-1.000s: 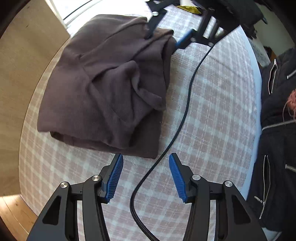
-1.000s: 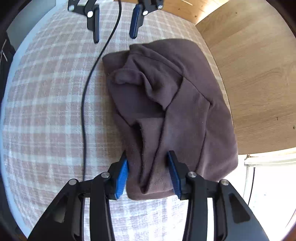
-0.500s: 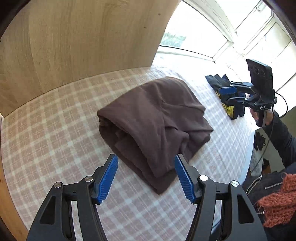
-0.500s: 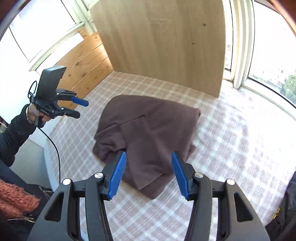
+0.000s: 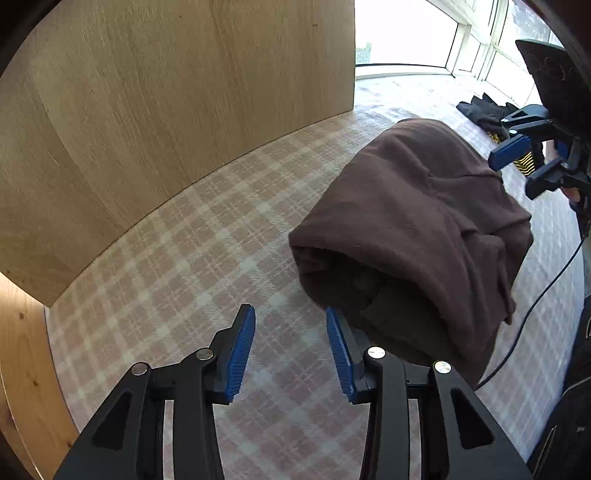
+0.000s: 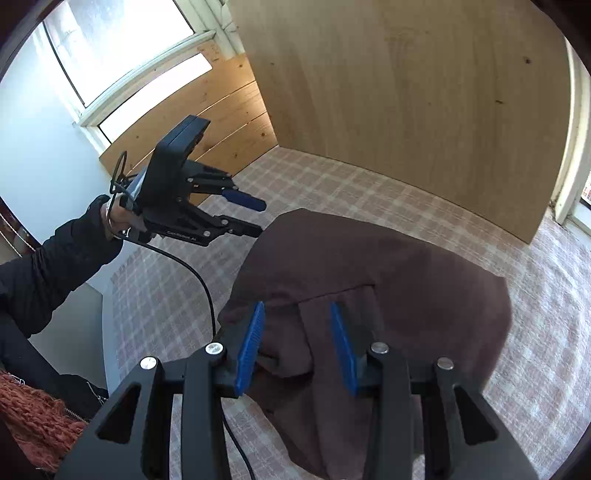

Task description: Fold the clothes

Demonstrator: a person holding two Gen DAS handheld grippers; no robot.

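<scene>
A dark brown garment (image 5: pixel 417 229) lies folded in a thick bundle on the checked pink cloth (image 5: pixel 192 258). My left gripper (image 5: pixel 289 310) hovers just left of the bundle's near open edge. Its jaws are closing with only the checked cloth showing between the blue pads (image 5: pixel 242 347). My right gripper (image 6: pixel 297 306) hangs over the near side of the brown garment (image 6: pixel 388 269). Its jaws are closing too, and the pads (image 6: pixel 343 347) do not press the fabric. Each view shows the other gripper: the left gripper (image 6: pixel 259 218) beside the bundle, the right gripper (image 5: pixel 513 173) beyond it.
A tall wooden panel (image 5: pixel 177 96) stands along the far side of the surface, with bright windows (image 5: pixel 402 33) beyond. A black glove with yellow stripes (image 5: pixel 491 114) lies past the bundle. A black cable (image 6: pixel 207 291) trails from the left gripper, held by a dark-sleeved arm (image 6: pixel 55 258).
Both grippers have swung up from looking straight down at the bundle. The left one has slid to the bundle's left side. Both pairs of jaws widened, then narrowed again.
</scene>
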